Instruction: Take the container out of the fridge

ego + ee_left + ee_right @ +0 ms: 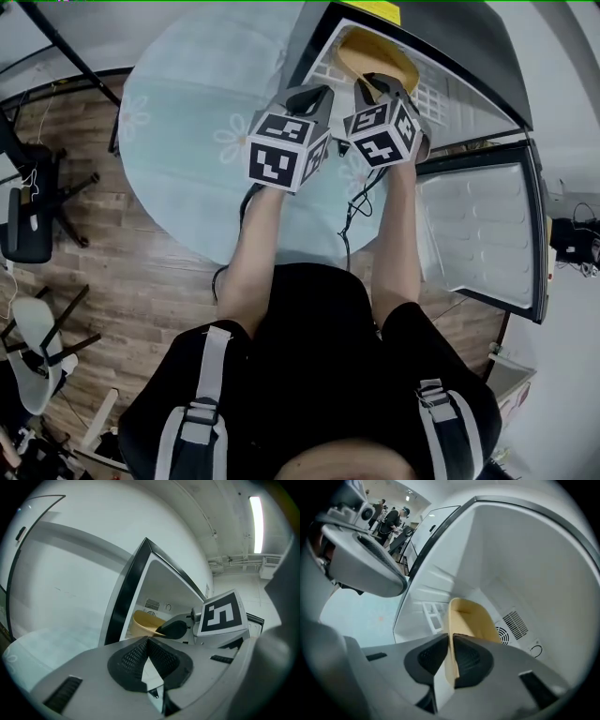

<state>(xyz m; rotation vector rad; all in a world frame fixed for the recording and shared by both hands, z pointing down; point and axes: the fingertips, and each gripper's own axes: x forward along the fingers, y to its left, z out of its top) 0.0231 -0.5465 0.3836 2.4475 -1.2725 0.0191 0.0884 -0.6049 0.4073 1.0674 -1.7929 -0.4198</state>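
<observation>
Tabletop: a fridge (pixel 469 56) is carried at one o'clock on the round pale-blue tabletop (pixel 178 141), with its door (pixel 487 234) swung open.
Container: the yellow container (pixel 471 618) is seen inside the fridge.
Right gripper (pixel 451 641): fingers are clamped on the container's rim, seemingly for drawing it out.
Left gripper (pixel 147 641): fingers are pressed together on nothing, held outside at nine o'clock.

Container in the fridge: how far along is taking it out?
Done: the fridge door stands open, and the right tongs are clamped on the container wall. In hand: that grip, with the container sitting inside the fridge. Left: draw it out clear of the opening. The left tongs are shut and empty.
</observation>
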